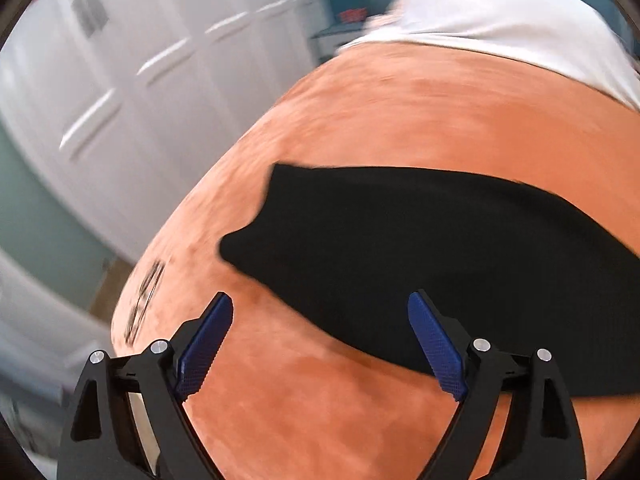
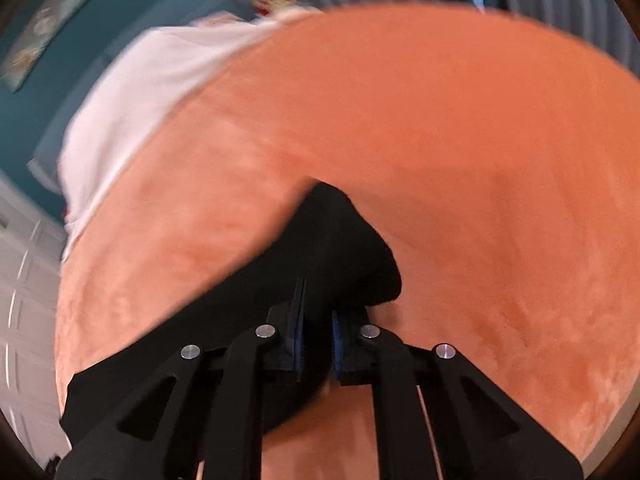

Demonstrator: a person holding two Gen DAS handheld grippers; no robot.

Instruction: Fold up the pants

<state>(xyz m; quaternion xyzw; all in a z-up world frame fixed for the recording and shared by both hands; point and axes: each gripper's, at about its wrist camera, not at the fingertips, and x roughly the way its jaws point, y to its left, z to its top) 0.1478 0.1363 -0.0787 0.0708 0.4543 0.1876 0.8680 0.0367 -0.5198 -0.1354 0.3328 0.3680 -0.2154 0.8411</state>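
Observation:
Black pants [image 1: 420, 248] lie stretched across an orange blanket [image 1: 400, 120] in the left wrist view. My left gripper [image 1: 320, 308] hovers above the near edge of the cloth, open, with nothing between its blue pads [image 1: 204, 344]; only the right pad overlaps the pants in the picture. In the right wrist view my right gripper [image 2: 318, 320] is shut on a bunched end of the black pants [image 2: 340, 248], which rises from the blanket [image 2: 460, 140] into the jaws and trails off to the lower left.
White bedding [image 1: 500, 28] lies at the far end of the bed, also white bedding [image 2: 132, 100] at upper left in the right view. White cabinet doors [image 1: 140, 60] stand beyond the bed's left edge. A teal wall [image 2: 60, 92] is behind.

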